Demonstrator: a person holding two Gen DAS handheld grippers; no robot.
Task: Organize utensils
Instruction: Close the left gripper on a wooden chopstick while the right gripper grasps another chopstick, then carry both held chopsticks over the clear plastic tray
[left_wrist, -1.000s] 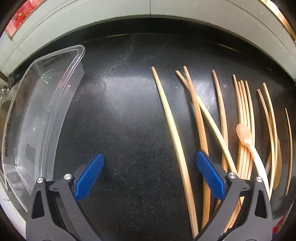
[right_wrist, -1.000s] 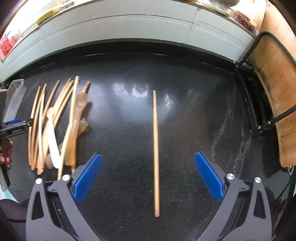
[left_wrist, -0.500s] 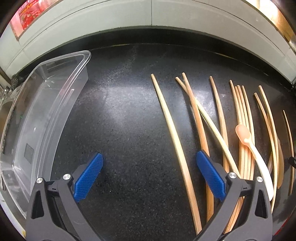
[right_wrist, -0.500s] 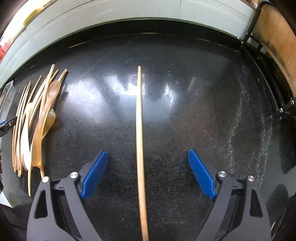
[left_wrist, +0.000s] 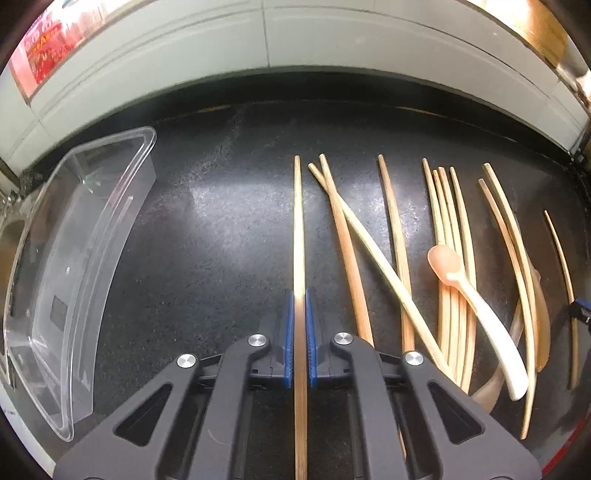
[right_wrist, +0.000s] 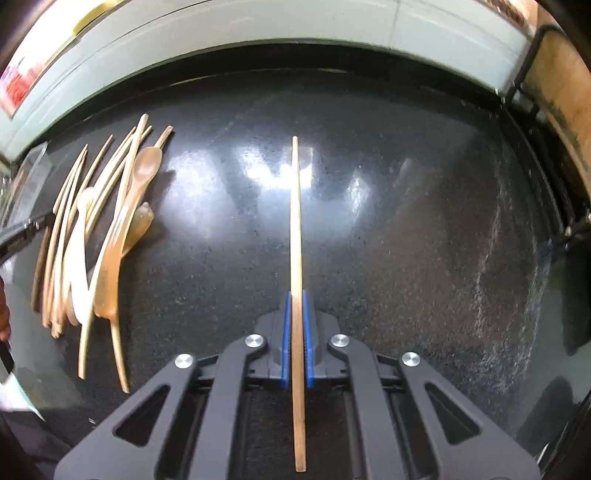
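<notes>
Black speckled stone makes up the surface (left_wrist: 207, 236), backed by a pale tiled wall.

From the left wrist camera, the left tongs (left_wrist: 300, 325) are clamped tight on a single wooden chopstick (left_wrist: 298, 229), the blue pads pressed against its two sides. That chopstick runs straight ahead from between the pads, its far tip pointing toward the wall. To the left sits a clear plastic container (left_wrist: 110, 206), near the edge of the surface and well apart from the held stick. To the right lies a spread of loose chopsticks (left_wrist: 391, 229): two cross each other just beside the held one, then one alone, then a tight bunch, then a few more farther right. A pale spoon with a pinkish bowl (left_wrist: 476, 306) rests across the bunch, bowl toward the wall.

From the right wrist camera, the right tongs (right_wrist: 295, 332) are likewise closed on a lone chopstick (right_wrist: 295, 221), the pads gripping it on both sides; it stands out ahead over bare dark surface, well apart from everything else. Far to the left lies the pile of chopsticks (right_wrist: 66, 221), with a translucent amber spoon (right_wrist: 142, 173) on top of it. The plastic container shows only as a sliver at the left edge.
</notes>
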